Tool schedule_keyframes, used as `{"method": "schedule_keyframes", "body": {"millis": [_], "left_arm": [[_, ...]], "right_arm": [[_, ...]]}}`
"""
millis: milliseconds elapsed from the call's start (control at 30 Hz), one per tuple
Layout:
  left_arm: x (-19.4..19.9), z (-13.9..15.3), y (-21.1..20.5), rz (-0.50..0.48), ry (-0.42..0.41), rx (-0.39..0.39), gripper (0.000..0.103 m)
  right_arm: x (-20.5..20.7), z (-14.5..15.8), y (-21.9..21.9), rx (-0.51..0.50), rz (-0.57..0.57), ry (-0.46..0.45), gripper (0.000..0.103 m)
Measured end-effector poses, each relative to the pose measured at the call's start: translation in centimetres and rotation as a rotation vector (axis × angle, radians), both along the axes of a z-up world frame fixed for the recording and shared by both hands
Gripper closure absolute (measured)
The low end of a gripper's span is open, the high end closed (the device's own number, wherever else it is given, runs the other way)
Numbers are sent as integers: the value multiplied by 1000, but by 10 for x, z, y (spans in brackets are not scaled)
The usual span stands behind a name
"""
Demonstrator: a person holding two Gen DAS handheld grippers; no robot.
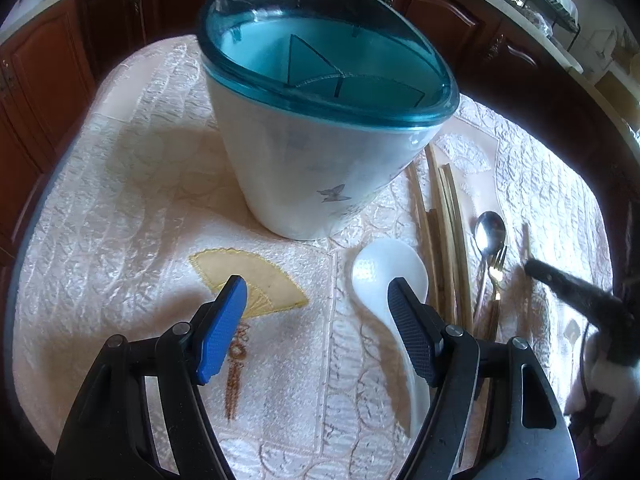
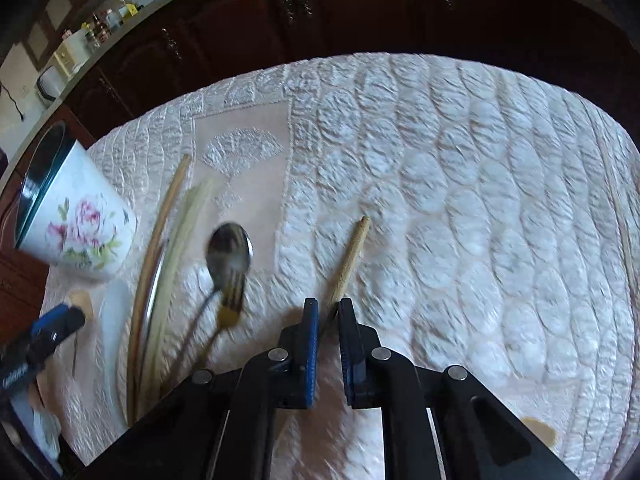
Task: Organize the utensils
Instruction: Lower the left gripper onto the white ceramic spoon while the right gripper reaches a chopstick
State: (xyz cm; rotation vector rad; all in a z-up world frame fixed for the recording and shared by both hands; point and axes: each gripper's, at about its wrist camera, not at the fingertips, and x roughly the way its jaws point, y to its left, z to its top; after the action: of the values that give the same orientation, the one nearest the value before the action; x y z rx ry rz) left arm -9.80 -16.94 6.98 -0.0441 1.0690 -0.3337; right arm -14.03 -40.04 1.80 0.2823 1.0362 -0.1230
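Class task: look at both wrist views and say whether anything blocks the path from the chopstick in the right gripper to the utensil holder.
Between the chopstick held in the right gripper and the utensil holder lie a metal spoon, a fork and more chopsticks, all flat on the cloth. Lifted over them, nothing visible blocks the way.

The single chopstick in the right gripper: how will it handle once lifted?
The chopstick looks wooden and straight, so probably stiff and light. The right gripper pinches it near one end, so the long free end may pivot or droop. Its rounded shaft could roll on the quilted cloth if released.
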Motion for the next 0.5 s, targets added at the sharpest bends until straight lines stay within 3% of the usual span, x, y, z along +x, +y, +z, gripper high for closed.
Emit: {"method": "schedule_keyframes", "body": {"millis": [233, 400, 467, 500], "left_arm": [[10, -12, -10, -9, 15, -2, 30], [16, -19, -17, -6, 18, -11, 34], [17, -20, -20, -5, 11, -14, 39], [17, -20, -21, -5, 8, -17, 48]], "right_arm": [[-24, -7, 2, 46, 65, 11, 94], [-17, -14, 12, 77, 69, 12, 92], [-17, -16, 13, 90, 70, 7, 89], [-18, -16, 13, 96, 71, 4, 85]]}}
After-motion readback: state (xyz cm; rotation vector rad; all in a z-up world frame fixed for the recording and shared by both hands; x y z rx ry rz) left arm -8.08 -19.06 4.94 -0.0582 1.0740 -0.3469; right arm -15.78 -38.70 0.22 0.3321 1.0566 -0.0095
